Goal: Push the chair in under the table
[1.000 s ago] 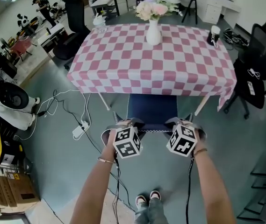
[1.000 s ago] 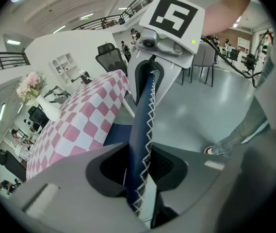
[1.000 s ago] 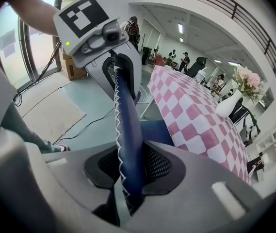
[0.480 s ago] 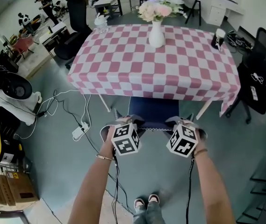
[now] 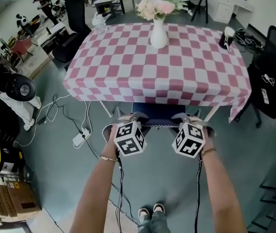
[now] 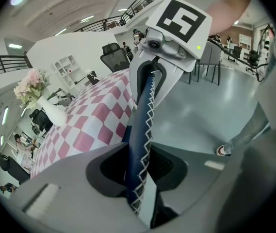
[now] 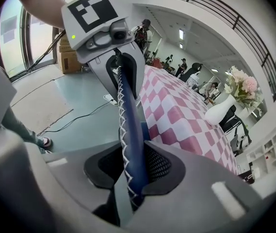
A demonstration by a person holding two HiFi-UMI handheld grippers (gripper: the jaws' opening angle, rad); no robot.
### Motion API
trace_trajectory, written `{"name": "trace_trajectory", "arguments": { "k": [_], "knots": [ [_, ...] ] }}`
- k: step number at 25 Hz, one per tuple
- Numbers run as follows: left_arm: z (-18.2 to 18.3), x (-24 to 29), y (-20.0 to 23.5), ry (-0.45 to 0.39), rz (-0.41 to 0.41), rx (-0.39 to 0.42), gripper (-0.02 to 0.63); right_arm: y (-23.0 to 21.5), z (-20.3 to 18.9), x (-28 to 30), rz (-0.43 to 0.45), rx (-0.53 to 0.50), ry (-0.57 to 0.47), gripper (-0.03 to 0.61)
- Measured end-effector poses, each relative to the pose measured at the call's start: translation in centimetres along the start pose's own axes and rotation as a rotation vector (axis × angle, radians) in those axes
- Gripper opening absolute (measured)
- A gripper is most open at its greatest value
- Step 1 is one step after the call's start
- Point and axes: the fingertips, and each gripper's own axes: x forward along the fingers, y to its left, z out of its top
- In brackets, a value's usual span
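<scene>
Ok, L gripper (image 5: pixel 132 118) + R gripper (image 5: pixel 188 119) pinching chair (image 5: pixel 159 124) backrest top; soft pad, stiff frame, prob light, hold near corners.

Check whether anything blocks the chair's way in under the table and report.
Nothing visible does. The chair sits between the table legs, its seat already partly under the tablecloth. The left gripper and right gripper are clamped on its backrest. The tablecloth hides the space further in.

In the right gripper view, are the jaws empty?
No, the right gripper is shut on the blue stitched edge of the chair back.
</scene>
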Motion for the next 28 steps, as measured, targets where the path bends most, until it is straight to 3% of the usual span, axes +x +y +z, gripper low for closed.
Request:
{"name": "trace_trajectory", "arguments": {
  "k": [6,10,23,28],
  "knots": [
    [0.6,1.5,2.3,-0.006,0.02,0.018,0.086,-2.6,-0.5,1.0,-0.003,-0.001,0.007,0.097],
    [0.7,1.8,3.0,-0.032,-0.019,-0.005,0.086,-3.4,-0.4,1.2,0.004,0.001,0.002,0.097],
    [0.7,1.8,3.1,-0.058,0.014,0.027,0.094,-3.5,-0.4,1.2,-0.009,-0.026,-0.019,0.095],
    [0.3,1.5,2.8,-0.047,0.006,-0.015,0.125,-2.6,-0.2,1.1,-0.054,-0.04,-0.053,0.103]
  ]
}}
